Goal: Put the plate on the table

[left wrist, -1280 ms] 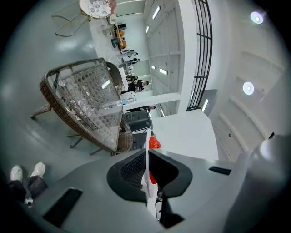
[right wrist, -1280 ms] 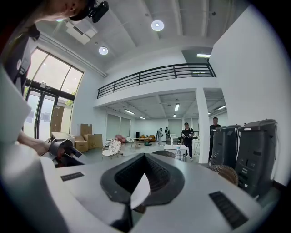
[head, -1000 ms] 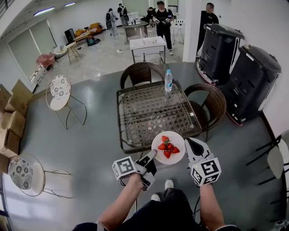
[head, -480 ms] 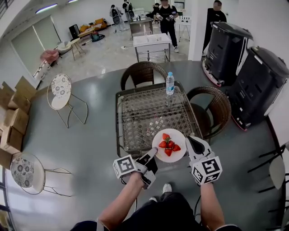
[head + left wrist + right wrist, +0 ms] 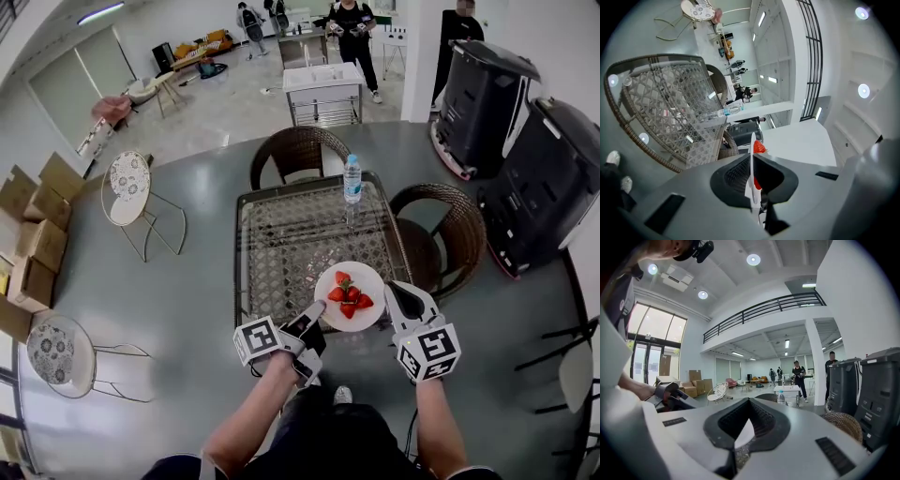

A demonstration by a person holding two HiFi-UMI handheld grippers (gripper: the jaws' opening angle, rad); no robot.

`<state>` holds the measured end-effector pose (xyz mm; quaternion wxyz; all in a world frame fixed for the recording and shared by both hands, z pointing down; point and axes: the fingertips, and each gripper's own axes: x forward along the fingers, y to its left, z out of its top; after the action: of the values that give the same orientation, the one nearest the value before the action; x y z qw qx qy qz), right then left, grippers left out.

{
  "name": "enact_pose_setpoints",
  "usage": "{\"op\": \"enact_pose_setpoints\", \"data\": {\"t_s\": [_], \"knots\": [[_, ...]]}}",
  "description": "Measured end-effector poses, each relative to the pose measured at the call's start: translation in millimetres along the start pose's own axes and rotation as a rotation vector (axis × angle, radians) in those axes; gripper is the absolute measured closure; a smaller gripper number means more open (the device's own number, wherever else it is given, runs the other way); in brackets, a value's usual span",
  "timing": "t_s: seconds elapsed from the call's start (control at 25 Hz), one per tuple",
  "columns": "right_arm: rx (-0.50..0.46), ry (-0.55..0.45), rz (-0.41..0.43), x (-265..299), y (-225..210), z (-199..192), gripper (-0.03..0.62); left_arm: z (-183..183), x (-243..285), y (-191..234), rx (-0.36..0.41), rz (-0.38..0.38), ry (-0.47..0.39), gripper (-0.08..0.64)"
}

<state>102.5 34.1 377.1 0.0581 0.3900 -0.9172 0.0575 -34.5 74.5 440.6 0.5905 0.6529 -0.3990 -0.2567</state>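
A white plate (image 5: 367, 276) carrying several strawberries (image 5: 347, 298) hangs level over the near edge of the glass-topped wicker table (image 5: 291, 234). My left gripper (image 5: 317, 318) is shut on the plate's left rim. In the left gripper view the rim (image 5: 751, 154) runs edge-on between the jaws of that gripper (image 5: 751, 165), with a strawberry (image 5: 759, 148) just behind. My right gripper (image 5: 393, 294) pinches the plate's right rim. A white wedge of plate (image 5: 740, 435) shows between the jaws of that gripper (image 5: 743, 426).
A water bottle (image 5: 352, 178) stands at the table's far edge. Wicker chairs stand behind the table (image 5: 295, 150) and to its right (image 5: 452, 223). Two large black machines (image 5: 525, 178) line the right wall. Metal chairs (image 5: 127, 187) and cardboard boxes (image 5: 28, 244) are at the left. People stand far back.
The person has stepped toward the table, so the plate now sits a little farther over its near edge. Both grippers keep the same hold on the rim.
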Motion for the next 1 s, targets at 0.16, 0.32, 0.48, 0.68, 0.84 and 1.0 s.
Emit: {"op": "enact_pose_setpoints", "data": {"t_s": [0.16,0.32,0.48,0.68,0.84,1.0], "knots": [[0.018,0.014,-0.003,13.0,-19.8,-6.8,0.586,13.9,22.8,3.6,0.000,0.006,-0.010,0.541],[0.030,0.025,-0.013,27.5,-32.0,-13.5,0.588,29.1,38.3,19.1,0.010,0.031,-0.008,0.541],[0.028,0.047,-0.018,44.0,-39.5,-19.8,0.586,40.3,54.9,25.7,-0.012,0.014,-0.002,0.541],[0.021,0.095,-0.025,91.5,-64.4,-25.2,0.588,75.6,94.5,46.8,-0.026,0.023,0.013,0.541],[0.023,0.130,-0.024,125.1,-76.4,-31.2,0.587,97.7,116.4,74.0,-0.043,0.050,0.023,0.541],[0.024,0.161,-0.020,160.6,-89.0,-35.6,0.586,118.0,141.9,97.0,-0.056,0.056,0.044,0.541]]}}
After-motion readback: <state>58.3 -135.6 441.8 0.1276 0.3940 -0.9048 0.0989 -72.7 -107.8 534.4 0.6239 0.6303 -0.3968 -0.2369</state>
